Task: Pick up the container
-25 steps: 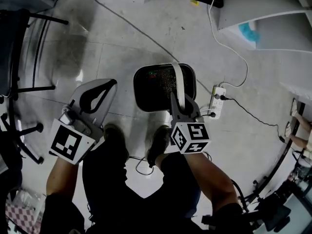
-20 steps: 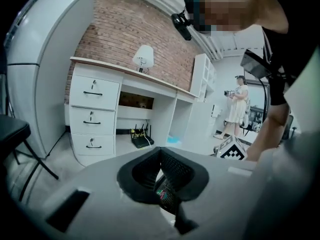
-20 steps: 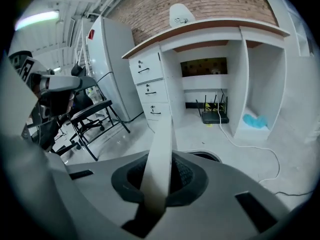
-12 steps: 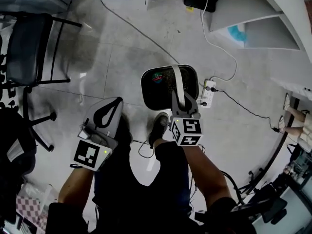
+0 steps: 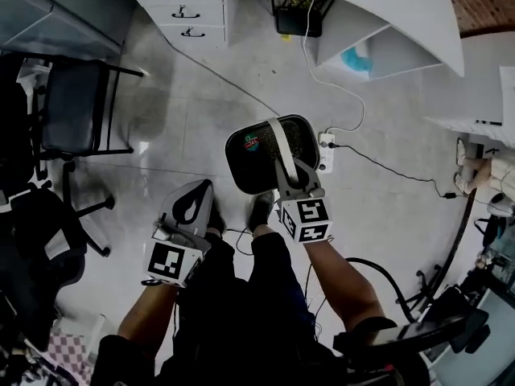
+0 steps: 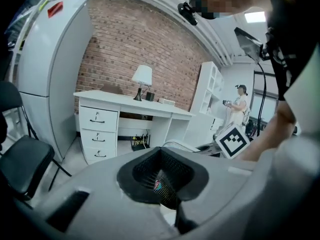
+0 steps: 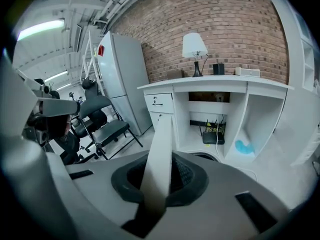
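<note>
**A:** Up they come! Since the earlier frame both grippers have risen well clear of the floor (image 5: 386, 191), and the container (image 5: 253, 155) has come up with the right one. Far more of the room shows now, desk drawers (image 5: 181, 10) included.

**B:** And the hold? The right gripper (image 5: 291, 175) is clamped down on the white handle (image 5: 282, 139), jaws almost together with only that thin band between them. The black mesh container hangs just below, ahead of the person's feet.

**A:** The left gripper (image 5: 199, 193)?

**B:** Jaws closed, nothing in them, riding alongside.

**A:** How will it handle?

**B:** Light, I'd judge: open mesh on a stiff rim, something small and colourful inside. A smooth, flat band could slide, and the load will likely swing. The middle of the handle is the right place to hold, so it hangs level.
</note>
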Tool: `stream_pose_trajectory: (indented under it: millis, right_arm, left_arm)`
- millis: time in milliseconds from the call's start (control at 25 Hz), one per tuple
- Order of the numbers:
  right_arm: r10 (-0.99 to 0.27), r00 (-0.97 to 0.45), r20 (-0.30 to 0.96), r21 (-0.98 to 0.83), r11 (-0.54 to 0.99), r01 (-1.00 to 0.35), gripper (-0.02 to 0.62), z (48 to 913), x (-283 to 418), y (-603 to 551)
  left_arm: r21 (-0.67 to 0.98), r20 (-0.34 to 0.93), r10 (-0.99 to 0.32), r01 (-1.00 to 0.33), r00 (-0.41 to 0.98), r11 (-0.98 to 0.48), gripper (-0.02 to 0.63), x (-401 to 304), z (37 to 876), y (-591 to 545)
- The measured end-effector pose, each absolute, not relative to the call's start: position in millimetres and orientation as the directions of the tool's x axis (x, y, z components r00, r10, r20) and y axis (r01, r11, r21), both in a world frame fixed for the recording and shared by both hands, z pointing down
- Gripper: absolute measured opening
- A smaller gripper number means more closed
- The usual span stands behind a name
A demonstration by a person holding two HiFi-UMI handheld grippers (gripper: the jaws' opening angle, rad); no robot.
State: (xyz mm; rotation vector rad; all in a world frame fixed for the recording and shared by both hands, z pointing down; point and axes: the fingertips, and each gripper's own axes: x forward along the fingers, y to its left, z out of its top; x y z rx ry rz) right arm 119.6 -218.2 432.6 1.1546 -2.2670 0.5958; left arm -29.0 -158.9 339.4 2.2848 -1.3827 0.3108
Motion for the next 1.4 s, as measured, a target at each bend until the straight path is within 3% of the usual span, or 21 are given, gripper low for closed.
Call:
stream_pose_trajectory:
  millis: [520,1400]
  right_arm:
    - [-0.614,-0.526,0.589,-0.160,0.550,-0.820,0.035,279.6,123.5,-183.3]
    - [-0.660,-0.569,0.491,-0.195,0.554,-0.810,0.037,124.0,124.6,-148.3]
  left_arm:
    - [0.325,0.358,-0.841,-0.899,0.405,-0.295,0.011,-46.1,213.6,-149.1]
    - [0.226,0.242,-0.879,-0.905,0.410,-0.360,0.011,-41.5,72.2,-127.7]
